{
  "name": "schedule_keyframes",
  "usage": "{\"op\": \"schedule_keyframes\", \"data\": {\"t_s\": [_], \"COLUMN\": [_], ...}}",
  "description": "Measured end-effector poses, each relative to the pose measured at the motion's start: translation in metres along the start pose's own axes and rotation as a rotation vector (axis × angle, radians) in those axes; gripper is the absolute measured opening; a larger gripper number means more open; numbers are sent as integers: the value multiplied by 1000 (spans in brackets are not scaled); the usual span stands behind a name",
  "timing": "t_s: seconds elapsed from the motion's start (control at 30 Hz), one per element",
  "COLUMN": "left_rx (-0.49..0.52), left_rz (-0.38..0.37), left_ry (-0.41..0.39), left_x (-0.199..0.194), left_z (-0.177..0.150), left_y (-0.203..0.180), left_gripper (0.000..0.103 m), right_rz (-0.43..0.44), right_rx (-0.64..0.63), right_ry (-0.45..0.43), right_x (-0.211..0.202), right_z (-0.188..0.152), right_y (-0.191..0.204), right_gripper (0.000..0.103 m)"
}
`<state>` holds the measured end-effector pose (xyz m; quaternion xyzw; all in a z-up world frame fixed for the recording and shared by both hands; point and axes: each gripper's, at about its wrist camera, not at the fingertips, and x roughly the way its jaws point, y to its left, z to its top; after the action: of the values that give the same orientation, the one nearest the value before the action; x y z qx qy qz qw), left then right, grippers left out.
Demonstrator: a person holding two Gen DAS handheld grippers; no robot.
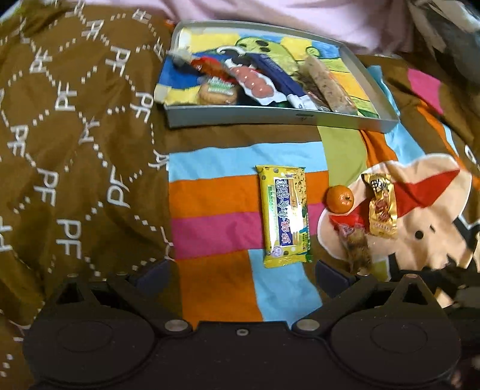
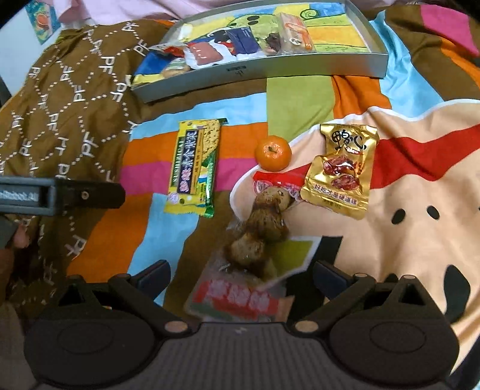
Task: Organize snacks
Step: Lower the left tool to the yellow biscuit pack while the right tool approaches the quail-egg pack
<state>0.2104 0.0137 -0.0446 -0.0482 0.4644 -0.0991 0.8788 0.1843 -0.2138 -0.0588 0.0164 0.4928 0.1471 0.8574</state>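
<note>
This is a home, most likely a bedroom, with the work done on a bed. A soft, wrinkled quilt (image 2: 210, 246) covers the whole surface: coloured patchwork blocks and a cartoon face from the centre out to 3 o'clock, and a brown cloth (image 1: 75, 150) printed with repeating "PF" letters from 7 to 11 o'clock. Pale pink bedding (image 1: 270, 15) bunches up at 12 o'clock. A shallow grey box lid (image 2: 270, 67) lined with a cartoon print rests on the fabric at 12 o'clock.

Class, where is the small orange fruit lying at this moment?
In both wrist views the orange fruit lies on the patchwork blanket, between the yellow snack bar and the gold packet, short of the grey tray.
</note>
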Motion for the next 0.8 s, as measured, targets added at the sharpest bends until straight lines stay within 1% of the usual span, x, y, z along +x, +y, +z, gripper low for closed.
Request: {"op": "schedule_keyframes", "data": {"t_s": [0.1,0.23,0.3,0.4,0.43,0.5,0.57,0.6,0.67,0.77,0.8], "left_rx": [-21,-8,7,16,22,34,46,51,70,102,113], "left_rz": [-7,-4,-15,-25,-26,-35,-51,-57,-75,-85,-80], "left_ry": [-6,-28,-52,-93,-103,-114,-125,-128,-130,-128,-131], "left_x": [5,14,19,27,30,35,39,40,44,48,49], "left_z": [5,12,14,15,15,15,14,14,12,10,9], "left_y": [2,-1,-4,-9,-11,-16,-19,-21,-24,-29,-31], "left_gripper": [102,102,102,102,102,102,102,102,102,102,102], "right_rz": [-16,-51,-63,-55,-58,-78,-101,-101,-100,-92,-90], "right_rx": [-5,-29,-13,24,31,35,40,44,59,74,78], "right_ry": [0,-12,-16,-33,-33,-38,-42,-42,-41,-46,-48], "right_x": [9,22,26,23,21,17,14,12,9,5,4], "right_z": [3,6,6,4,3,1,-1,-1,-2,-3,-3], "right_y": [5,7,5,2,1,1,-1,-2,-3,-4,-5], "right_gripper": [103,103,103,102,100,92,81,79,66,59,58]}}
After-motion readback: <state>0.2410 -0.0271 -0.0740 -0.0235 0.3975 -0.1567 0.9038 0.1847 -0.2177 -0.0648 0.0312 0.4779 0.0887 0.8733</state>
